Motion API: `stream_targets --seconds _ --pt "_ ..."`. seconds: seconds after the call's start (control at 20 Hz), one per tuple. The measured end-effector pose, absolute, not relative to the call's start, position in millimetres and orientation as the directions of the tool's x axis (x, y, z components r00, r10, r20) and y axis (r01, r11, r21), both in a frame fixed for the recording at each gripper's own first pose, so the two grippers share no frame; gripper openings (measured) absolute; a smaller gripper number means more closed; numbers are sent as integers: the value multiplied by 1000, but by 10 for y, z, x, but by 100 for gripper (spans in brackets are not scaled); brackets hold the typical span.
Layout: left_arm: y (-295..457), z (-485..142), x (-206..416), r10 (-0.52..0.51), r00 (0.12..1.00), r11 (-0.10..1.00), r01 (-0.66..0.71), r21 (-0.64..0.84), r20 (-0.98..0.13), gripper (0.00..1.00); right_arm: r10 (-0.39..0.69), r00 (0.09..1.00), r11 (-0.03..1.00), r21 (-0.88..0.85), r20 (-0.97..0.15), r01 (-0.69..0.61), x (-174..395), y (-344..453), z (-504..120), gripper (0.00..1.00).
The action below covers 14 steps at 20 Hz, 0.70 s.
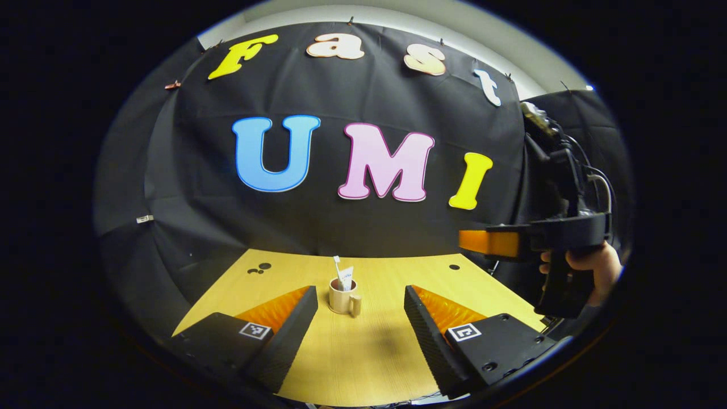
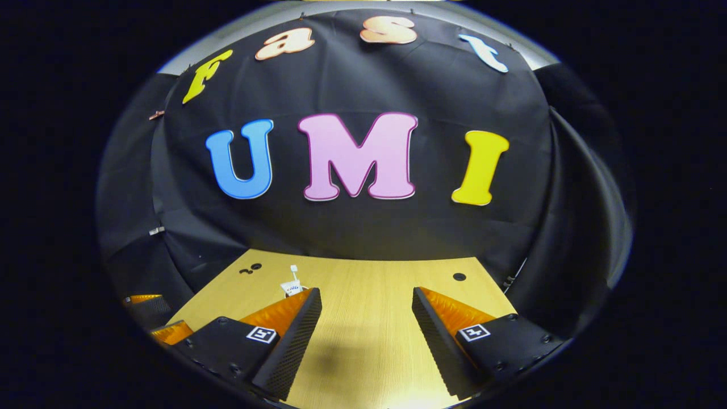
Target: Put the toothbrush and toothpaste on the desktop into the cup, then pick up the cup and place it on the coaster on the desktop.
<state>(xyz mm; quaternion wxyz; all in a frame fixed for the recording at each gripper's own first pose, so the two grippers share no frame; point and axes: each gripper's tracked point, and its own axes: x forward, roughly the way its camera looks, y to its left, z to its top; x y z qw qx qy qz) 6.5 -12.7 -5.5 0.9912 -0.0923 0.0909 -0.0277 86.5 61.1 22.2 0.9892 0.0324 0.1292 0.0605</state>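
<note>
While cup [image 1: 343, 297] sits ahead, apart, centred btwn fingers | L gripper [image 1: 358, 318] agape | R gripper [image 2: 366, 324] agape, empty

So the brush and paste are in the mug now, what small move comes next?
Probably ease the left gripper forward around the mug: its jaws are open, the mug sits centred ahead, and the toothbrush and toothpaste already stand inside.

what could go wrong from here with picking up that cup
1. The toothbrush and toothpaste stick up well above the cup rim, so a tilted lift may tip them out.
2. The left hand-held gripper is open, back from the cup; closing off-centre or catching the handle could topple it.
3. I can't make out a coaster, so placement may go astray.
</note>
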Motion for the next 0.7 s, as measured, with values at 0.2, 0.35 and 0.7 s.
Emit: stream_targets --seconds 0.2,0.35,0.7 --pt "41 45 -91 -16 990 978 -14 -210 -142 97 70 981 995 85 -178 -56 438 403 412 99" --pt "132 6 -286 30 992 969 -58 -240 -120 98 36 993 994 105 -115 -24 152 363 464 99" --pt "78 108 -474 13 999 975 -21 -221 -41 97 48 994 995 96 -99 -39 -399 573 131 99"
